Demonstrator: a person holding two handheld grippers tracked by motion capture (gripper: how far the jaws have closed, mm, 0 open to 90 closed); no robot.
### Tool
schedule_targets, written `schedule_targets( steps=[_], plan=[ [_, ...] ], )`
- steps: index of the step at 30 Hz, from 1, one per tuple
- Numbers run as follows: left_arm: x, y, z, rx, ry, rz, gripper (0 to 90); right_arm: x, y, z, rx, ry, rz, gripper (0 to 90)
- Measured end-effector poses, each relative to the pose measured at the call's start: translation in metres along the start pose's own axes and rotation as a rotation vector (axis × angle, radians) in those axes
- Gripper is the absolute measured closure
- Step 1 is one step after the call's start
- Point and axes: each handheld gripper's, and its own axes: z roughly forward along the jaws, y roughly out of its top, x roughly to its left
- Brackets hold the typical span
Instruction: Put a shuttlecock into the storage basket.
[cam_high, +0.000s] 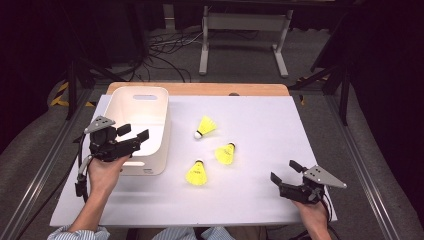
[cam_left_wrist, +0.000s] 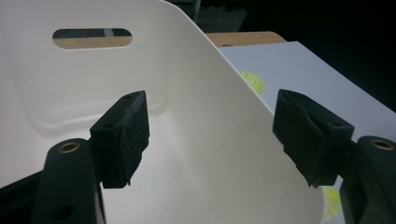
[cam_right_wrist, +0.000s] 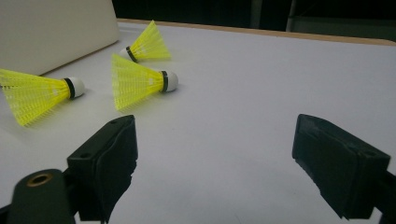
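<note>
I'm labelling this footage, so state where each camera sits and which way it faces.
High view: above the person's side, looking forward and down on the table; forearms, both hands show.
Left gripper view: rides the left gripper, facing into the white bin.
Right gripper view: rides the right gripper, facing three yellow shuttlecocks.
All share the bin.

Both tools are built all in black, the left tool (cam_high: 134, 135) and right tool (cam_high: 284, 170) each topped with a grey three-cornered plate. Brass-ringed screw holes are set into the arms behind the black padded jaws, and black cables are trailed off the back. Blue-and-white striped sleeves are worn, rolled up.

White empty bin (cam_high: 159, 131) at left; three yellow shuttlecocks (cam_high: 225, 153) lying just beside it.
</note>
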Motion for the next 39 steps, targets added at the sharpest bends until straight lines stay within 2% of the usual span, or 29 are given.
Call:
schedule_targets(
  steps=[18,39],
  plan=[
    [-0.013,0.003,0.011,0.011,-0.033,0.006,26.9,0.0,0.0,0.0,-0.001,0.001,-0.001,14.5],
    [-0.032,0.005,0.025,0.038,-0.067,0.048,28.6,0.0,0.0,0.0,-0.001,0.003,0.0,14.5]
  ],
)
